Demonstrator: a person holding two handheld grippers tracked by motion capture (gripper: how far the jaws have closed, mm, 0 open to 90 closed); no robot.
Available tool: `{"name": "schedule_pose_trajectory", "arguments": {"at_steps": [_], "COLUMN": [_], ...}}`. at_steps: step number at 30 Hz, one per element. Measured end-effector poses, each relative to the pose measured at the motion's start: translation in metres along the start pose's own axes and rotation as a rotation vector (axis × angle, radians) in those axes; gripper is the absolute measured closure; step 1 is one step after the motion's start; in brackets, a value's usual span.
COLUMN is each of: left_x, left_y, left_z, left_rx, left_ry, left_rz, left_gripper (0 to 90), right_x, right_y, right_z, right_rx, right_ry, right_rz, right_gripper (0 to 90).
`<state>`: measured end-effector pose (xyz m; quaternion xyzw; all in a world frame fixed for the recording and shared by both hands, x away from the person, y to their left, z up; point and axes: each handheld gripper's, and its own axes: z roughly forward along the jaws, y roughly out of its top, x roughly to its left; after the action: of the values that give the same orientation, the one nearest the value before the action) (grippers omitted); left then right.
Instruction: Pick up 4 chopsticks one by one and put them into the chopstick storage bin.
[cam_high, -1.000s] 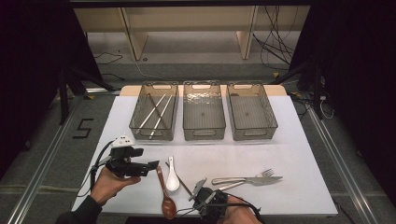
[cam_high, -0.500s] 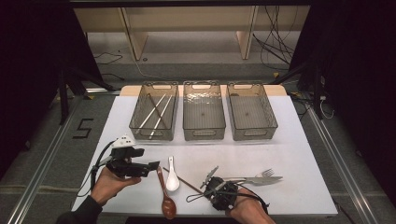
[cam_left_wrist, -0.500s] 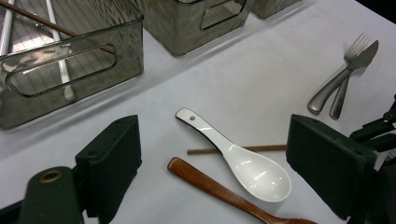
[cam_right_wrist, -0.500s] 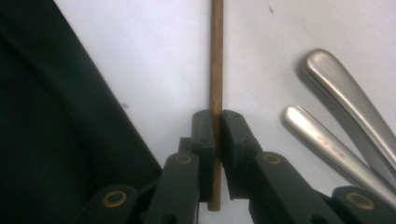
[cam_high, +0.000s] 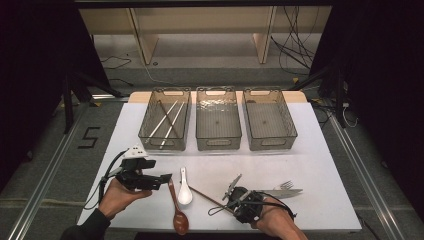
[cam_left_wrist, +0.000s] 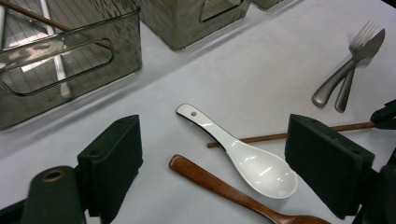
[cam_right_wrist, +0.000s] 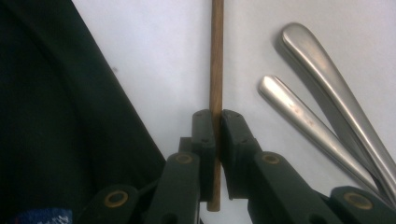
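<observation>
My right gripper (cam_high: 231, 204) is shut on a thin brown chopstick (cam_high: 207, 196) near the table's front edge, and the stick points left toward the spoons. In the right gripper view the chopstick (cam_right_wrist: 216, 56) runs straight up from between the closed jaws of my right gripper (cam_right_wrist: 216, 126). My left gripper (cam_high: 162, 179) is held open at the front left, holding nothing. In the left gripper view, the white ceramic spoon (cam_left_wrist: 243, 154) and the wooden spoon (cam_left_wrist: 224, 189) lie past the spread jaws of my left gripper (cam_left_wrist: 219, 154).
Three clear bins stand in a row at the back: the left bin (cam_high: 145, 125) holds chopsticks, the middle bin (cam_high: 218, 145) and the right bin (cam_high: 272, 145) look bare. A metal fork and knife (cam_high: 285, 189) lie just right of my right gripper.
My right gripper has moved to the right and slightly away from the front edge, carrying the chopstick with it. The left gripper has stayed in place.
</observation>
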<state>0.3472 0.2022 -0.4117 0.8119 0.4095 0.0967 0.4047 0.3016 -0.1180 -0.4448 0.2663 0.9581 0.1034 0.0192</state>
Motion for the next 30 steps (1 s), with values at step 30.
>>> {"name": "schedule_pose_trajectory", "arguments": {"at_steps": [30], "left_x": [-0.025], "left_y": [0.013], "left_z": [0.014], "left_rx": [0.079], "left_ry": [-0.053], "left_rz": [0.217], "left_gripper": [16.9], "right_x": [-0.006], "right_y": [0.005], "right_z": [-0.03], "right_rx": [-0.117], "right_ry": [-0.044], "right_rz": [-0.077], "right_gripper": [85.1]}}
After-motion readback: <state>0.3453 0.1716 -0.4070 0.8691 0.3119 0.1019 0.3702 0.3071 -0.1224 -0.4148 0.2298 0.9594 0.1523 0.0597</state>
